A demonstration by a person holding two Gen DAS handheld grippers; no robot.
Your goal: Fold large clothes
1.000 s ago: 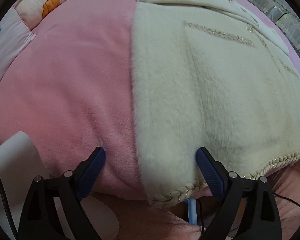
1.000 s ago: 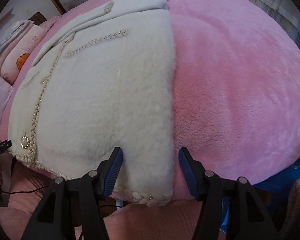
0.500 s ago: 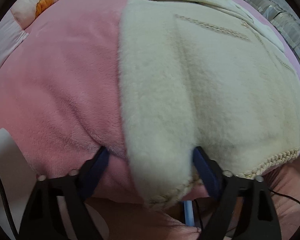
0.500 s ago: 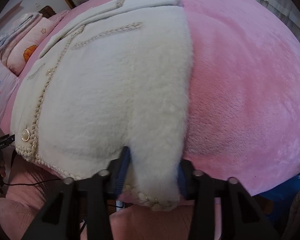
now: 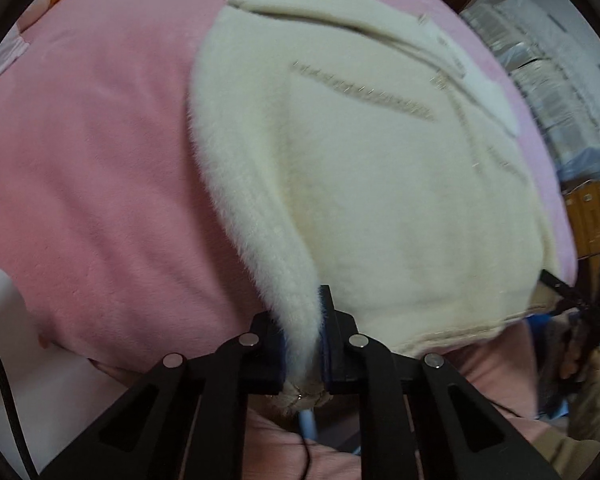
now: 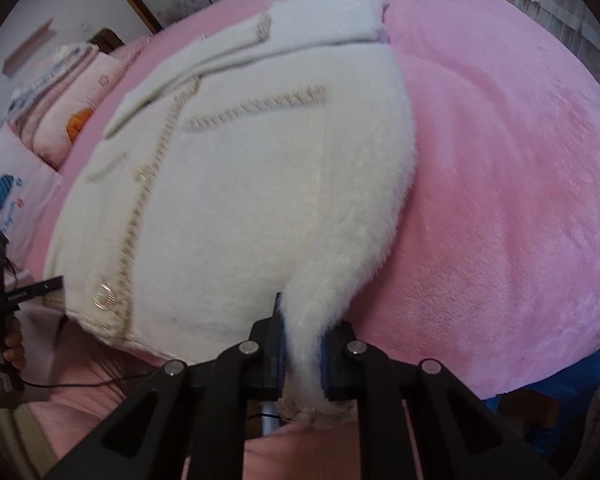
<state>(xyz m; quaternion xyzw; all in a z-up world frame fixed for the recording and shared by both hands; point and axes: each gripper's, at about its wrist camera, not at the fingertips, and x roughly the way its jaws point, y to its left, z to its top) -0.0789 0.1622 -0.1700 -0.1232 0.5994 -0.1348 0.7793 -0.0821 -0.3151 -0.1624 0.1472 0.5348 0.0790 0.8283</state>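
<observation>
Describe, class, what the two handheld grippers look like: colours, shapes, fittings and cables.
The left gripper and right gripper match: black angular linkage arms with triangular cut-outs, round silver pins at the joints, and blue pads on the inner finger faces. A thin black cable runs beside the left one.

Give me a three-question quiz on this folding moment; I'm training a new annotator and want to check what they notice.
1. True or false: the left tool is shut on the cream jacket.
2. Which part of the jacket does the right tool grip? A) the collar B) a corner of the near hem C) a sleeve cuff
3. What does the jacket lie on?

Key:
1. True; furry fabric is pinched between its pads.
2. B; the right-hand hem corner is gathered between its pads.
3. A pink plush blanket.
</observation>
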